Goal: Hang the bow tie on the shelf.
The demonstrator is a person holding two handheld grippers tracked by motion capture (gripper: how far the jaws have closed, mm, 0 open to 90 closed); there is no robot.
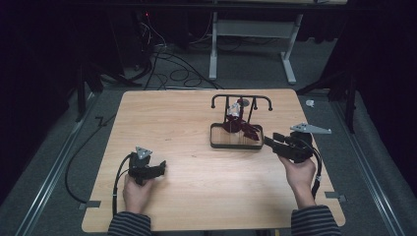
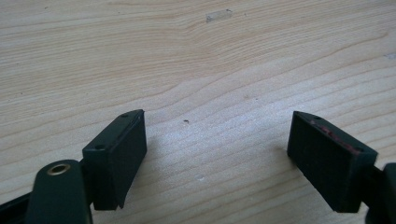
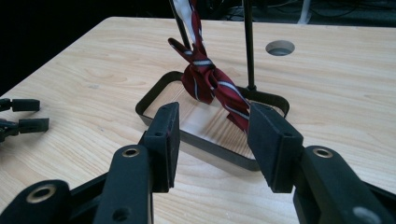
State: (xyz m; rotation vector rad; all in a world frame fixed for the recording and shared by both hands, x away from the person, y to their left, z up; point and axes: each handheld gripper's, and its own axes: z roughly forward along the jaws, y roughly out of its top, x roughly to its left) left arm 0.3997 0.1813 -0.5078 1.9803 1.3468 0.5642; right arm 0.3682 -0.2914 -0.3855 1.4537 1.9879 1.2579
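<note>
A dark red striped tie (image 1: 242,126) hangs from a black stand (image 1: 241,97) and drapes into the stand's black-rimmed tray (image 1: 235,146). In the right gripper view the tie (image 3: 208,81) bunches over the tray (image 3: 154,95), and its lower end drops behind my right jaw's tip. My right gripper (image 3: 212,119) stands open just short of the tray's rim with nothing between the pads. From above, the right gripper (image 1: 269,141) sits at the tray's right end. My left gripper (image 1: 161,167) rests at the front left, open over bare wood (image 2: 217,140).
The wooden table (image 1: 187,128) has a round hole (image 3: 280,47) beyond the stand. The left gripper (image 3: 23,114) shows far off at the left of the right gripper view. Cables and a desk frame (image 1: 246,29) lie on the floor past the table.
</note>
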